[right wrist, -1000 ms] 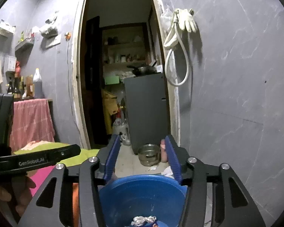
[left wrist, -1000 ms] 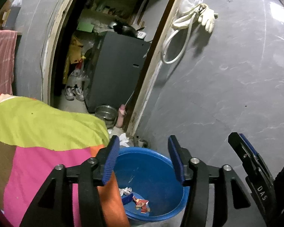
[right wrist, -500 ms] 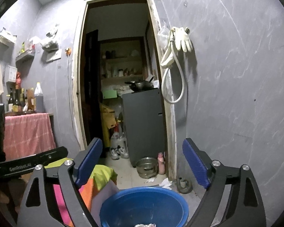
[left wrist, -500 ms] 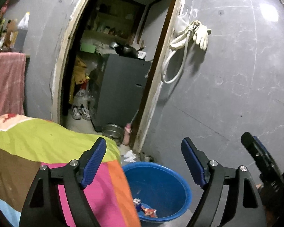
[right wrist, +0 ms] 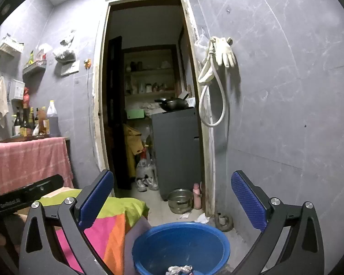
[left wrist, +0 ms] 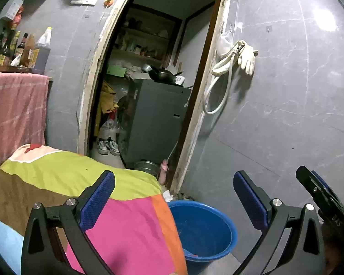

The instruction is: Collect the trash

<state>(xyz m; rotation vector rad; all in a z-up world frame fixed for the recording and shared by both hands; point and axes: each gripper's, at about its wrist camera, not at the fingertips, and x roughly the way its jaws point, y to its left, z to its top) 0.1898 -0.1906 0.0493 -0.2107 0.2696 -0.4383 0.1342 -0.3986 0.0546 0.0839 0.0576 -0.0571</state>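
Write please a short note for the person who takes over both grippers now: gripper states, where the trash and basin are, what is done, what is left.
Left gripper: open, jaws have just been opening, nothing between them.
Right gripper: open, jaws have just been opening, nothing between them.
Blue basin: on the floor beside the colourful cloth, under both grippers.
Done: crumpled wrapper lies inside the basin.
Left: white paper scraps lie on the floor near the door frame, behind the basin. They probably go in next.
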